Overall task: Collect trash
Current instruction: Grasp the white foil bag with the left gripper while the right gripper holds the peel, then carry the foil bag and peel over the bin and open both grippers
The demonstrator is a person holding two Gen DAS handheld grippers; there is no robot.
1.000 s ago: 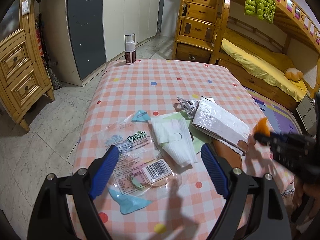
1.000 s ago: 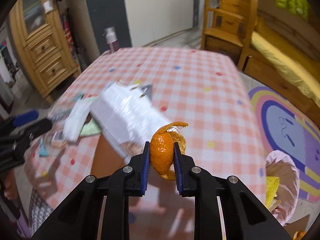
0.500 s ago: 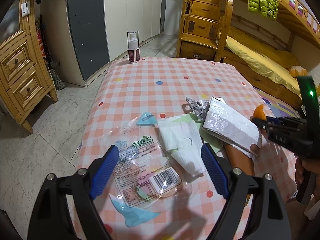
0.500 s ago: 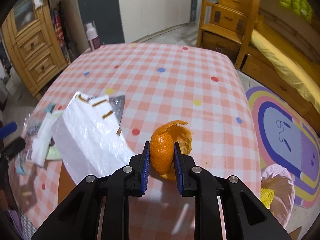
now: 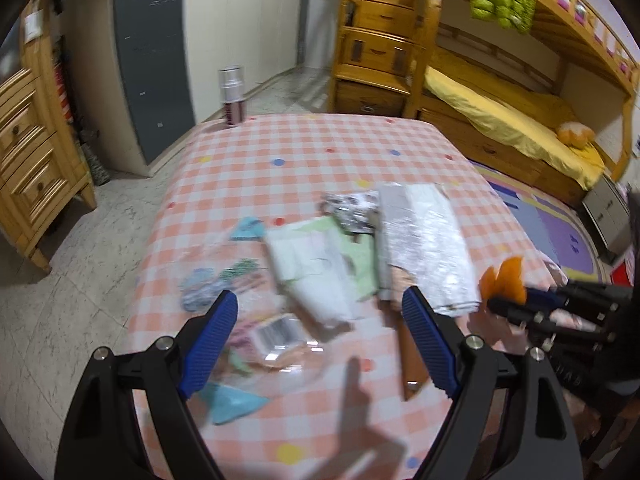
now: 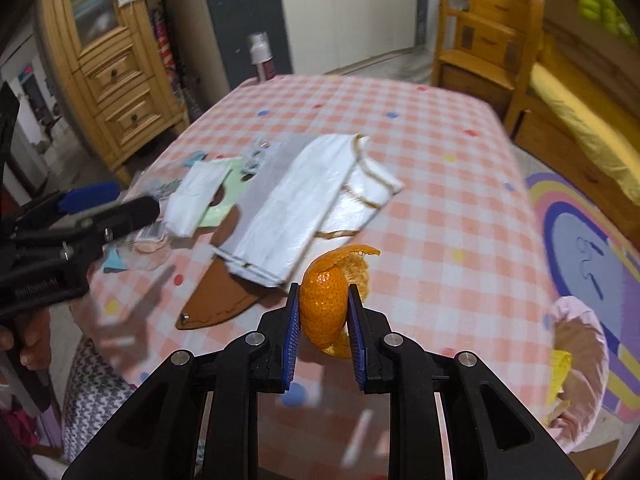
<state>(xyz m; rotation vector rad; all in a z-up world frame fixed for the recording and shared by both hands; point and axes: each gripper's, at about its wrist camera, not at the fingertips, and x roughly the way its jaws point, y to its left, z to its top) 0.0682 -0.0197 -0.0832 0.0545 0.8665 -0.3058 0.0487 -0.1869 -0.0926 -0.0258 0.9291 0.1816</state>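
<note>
A bedroom with pine bunk beds and drawers surrounds the table under its pink-and-white checked cloth, where wrappers lie scattered. My right gripper is clamped on a curled strip of orange peel, held above the near edge of the cloth. The pink-lined trash bin stands on the floor to my right and below, so I judge the peel goes down that way. My left gripper hangs with jaws wide apart over the clear printed plastic wrapper, nearer than my right to the crumpled white plastic bag.
</note>
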